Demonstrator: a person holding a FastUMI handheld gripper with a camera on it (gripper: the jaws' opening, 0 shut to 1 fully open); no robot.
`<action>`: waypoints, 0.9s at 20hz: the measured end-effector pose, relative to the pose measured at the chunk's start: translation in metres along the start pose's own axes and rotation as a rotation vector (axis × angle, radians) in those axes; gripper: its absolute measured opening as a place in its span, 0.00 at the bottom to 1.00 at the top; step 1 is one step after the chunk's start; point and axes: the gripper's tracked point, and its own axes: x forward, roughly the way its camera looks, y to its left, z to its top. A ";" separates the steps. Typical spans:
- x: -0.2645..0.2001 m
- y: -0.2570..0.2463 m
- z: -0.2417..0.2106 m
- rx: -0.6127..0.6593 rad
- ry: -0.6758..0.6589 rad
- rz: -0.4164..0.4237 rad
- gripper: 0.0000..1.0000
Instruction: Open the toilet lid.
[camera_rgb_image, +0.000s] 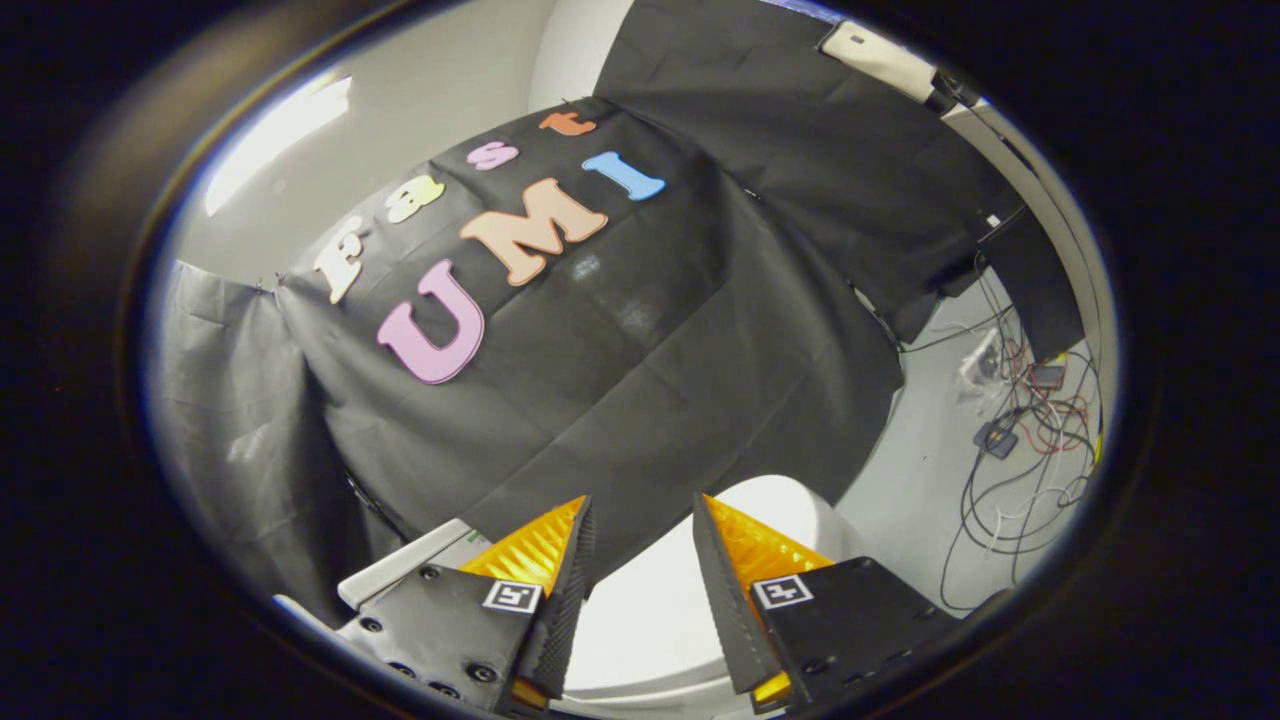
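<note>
The toilet lid (660, 610) is lying below and between the fingers, its pale smooth top showing in the gap between them and running on a little way past the fingertips toward the booth wall; whether it is lying fully flat is hard to tell, though it is looking closed, since its rounded far edge (790, 495) is sitting low against the dark cloth and no bowl opening is showing. The gripper (642, 512) is hovering above it with its fingers spread apart, nothing pinched between them; whether either fingertip is touching the lid cannot be told, but they are appearing to hang clear of it.

By this reading the task is sitting in its approach step; the lid is not yet being lifted, and no grip is being made. The next move is calling for the fingers to be brought down to the lid's free rim, with one finger going under the lip and the other over it, or the rim being hooked from beneath; which edge is the free one is not plain here, and the hinge side is likely the edge toward the wall, so the lift would be swinging up toward the cloth.

Outward from there, a pale ledge (405, 572) is showing beside the left finger; beyond the right finger a tangle of cables (1030, 450) is lying on the light floor (920, 480); the black cloth wall (640, 370) is hanging beyond the fingertips.
</note>
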 end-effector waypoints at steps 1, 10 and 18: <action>0.001 -0.003 -0.002 0.005 0.005 -0.009 0.62; -0.003 -0.025 -0.010 0.128 -0.019 -0.072 0.62; -0.013 -0.049 -0.029 0.317 -0.091 -0.151 0.62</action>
